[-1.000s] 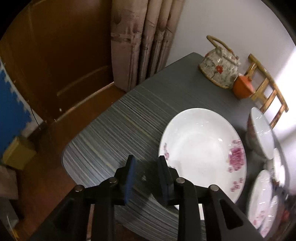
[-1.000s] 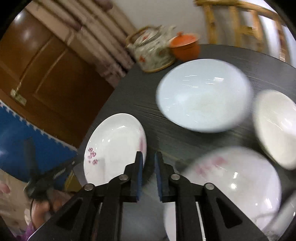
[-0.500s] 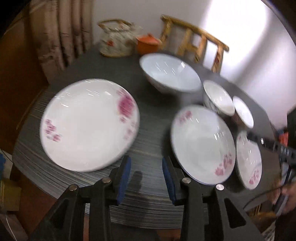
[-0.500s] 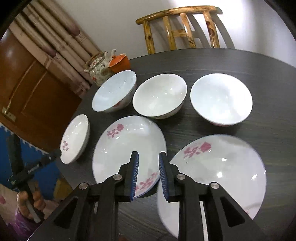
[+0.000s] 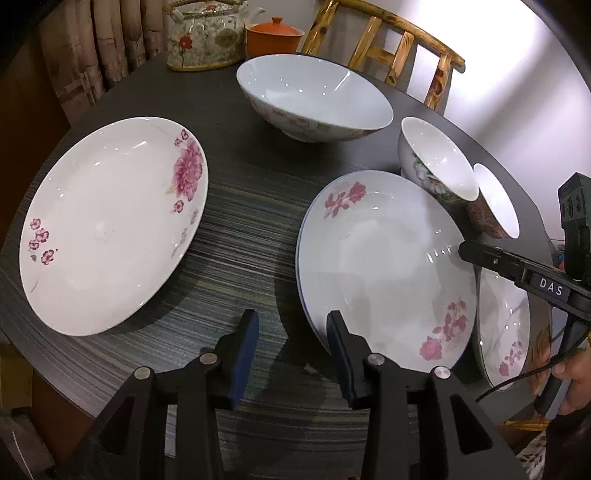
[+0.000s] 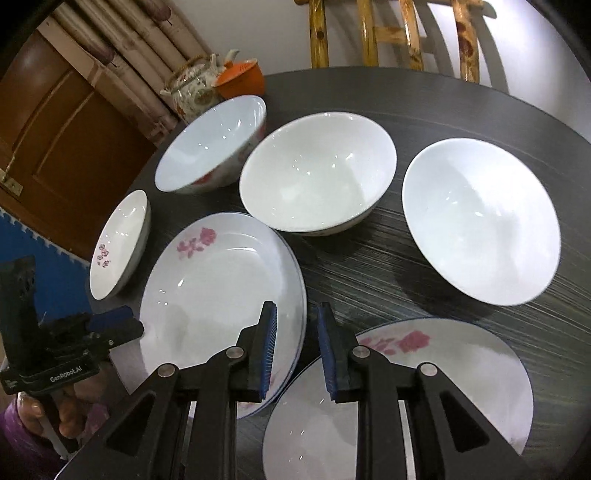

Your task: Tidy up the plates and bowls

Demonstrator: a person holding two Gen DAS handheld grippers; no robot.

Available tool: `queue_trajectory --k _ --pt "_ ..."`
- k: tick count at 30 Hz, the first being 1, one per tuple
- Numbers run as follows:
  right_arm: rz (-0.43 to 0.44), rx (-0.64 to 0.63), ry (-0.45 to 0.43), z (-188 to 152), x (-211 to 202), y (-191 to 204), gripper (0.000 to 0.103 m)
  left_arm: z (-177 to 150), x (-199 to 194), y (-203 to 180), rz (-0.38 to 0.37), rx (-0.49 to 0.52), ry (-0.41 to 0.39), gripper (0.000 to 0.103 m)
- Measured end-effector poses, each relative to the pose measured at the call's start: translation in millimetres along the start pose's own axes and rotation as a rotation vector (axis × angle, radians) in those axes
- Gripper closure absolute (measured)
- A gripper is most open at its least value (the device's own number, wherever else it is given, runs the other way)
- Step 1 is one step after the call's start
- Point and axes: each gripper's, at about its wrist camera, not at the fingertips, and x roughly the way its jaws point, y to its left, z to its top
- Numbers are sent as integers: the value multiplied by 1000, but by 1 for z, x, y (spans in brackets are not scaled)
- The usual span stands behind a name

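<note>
Three flowered white plates lie along the near side of the dark round table (image 5: 251, 177): a left plate (image 5: 110, 221), a middle plate (image 5: 384, 273) that looks like two stacked, and a right plate (image 5: 506, 325). Behind them stand a big bowl (image 5: 314, 96) and two smaller bowls (image 5: 436, 166) (image 5: 495, 206). My left gripper (image 5: 291, 321) hovers at the middle plate's near left rim, its jaws opening, pads pressing nothing. My right gripper (image 6: 297, 314) hovers over the gap between the middle plate (image 6: 221, 295) and the near right plate (image 6: 424, 387), jaws a narrow gap apart and empty.
A flowered teapot (image 5: 207, 33) and an orange lidded cup (image 5: 273, 37) stand at the table's far edge. A wooden chair (image 5: 399, 48) is behind the table. Curtains and a brown door are at the back left. A hand (image 6: 66, 417) holds the left gripper.
Both grippers have swung in from the table's left side to the middle plate. The left jaws have spread wider. The right jaws have parted slightly.
</note>
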Motion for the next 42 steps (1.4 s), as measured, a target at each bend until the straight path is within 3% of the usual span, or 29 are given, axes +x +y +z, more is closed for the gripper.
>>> queue_trajectory --k 8,14,15,16,18,26,38,40,42 --pt "19 -17 51 6 19 0 81 5 5 -4 5 16 -4 64" --pt "21 -24 84 9 32 5 82 3 9 -4 -53 29 -5 65" --pt "14 -32 80 8 31 7 83 2 10 -6 -63 41 -2 77" --pt "6 -39 80 8 31 9 84 1 10 -8 -41 52 0 83" --pt "-18 -49 77 6 31 11 90 2 12 -10 -41 65 -14 84" --pt "14 19 59 -1 26 7 91 1 7 0 -38 43 -13 87" --pt "83 55 35 -14 16 30 91 -4 -18 23 -20 18 -60 87" --pt "97 71 32 -15 16 31 91 -3 -22 23 -74 27 -71 100" --pt "106 88 30 -15 17 31 92 1 -23 14 -62 40 -81 100"
